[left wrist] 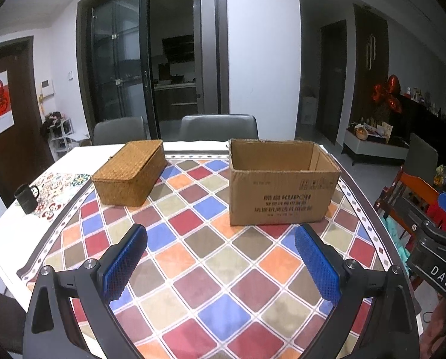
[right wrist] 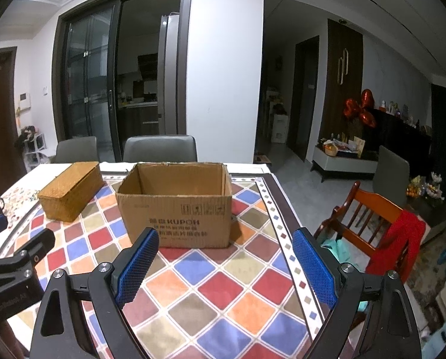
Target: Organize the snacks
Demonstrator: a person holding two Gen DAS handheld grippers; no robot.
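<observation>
An open brown cardboard box (left wrist: 280, 197) stands on the checkered tablecloth, right of centre; its inside is hidden from this height. It also shows in the right wrist view (right wrist: 178, 218). A closed woven wicker box (left wrist: 130, 175) lies left of it, also in the right wrist view (right wrist: 70, 190). My left gripper (left wrist: 221, 239) is open and empty, hovering above the cloth in front of both boxes. My right gripper (right wrist: 226, 239) is open and empty, just in front of the cardboard box. No snacks are in view.
A black mug (left wrist: 27, 197) stands at the table's left edge. Two grey chairs (left wrist: 218, 127) stand behind the table. A wooden chair (right wrist: 372, 224) with a red cloth is off the table's right side. The table edge (right wrist: 286, 239) runs close on the right.
</observation>
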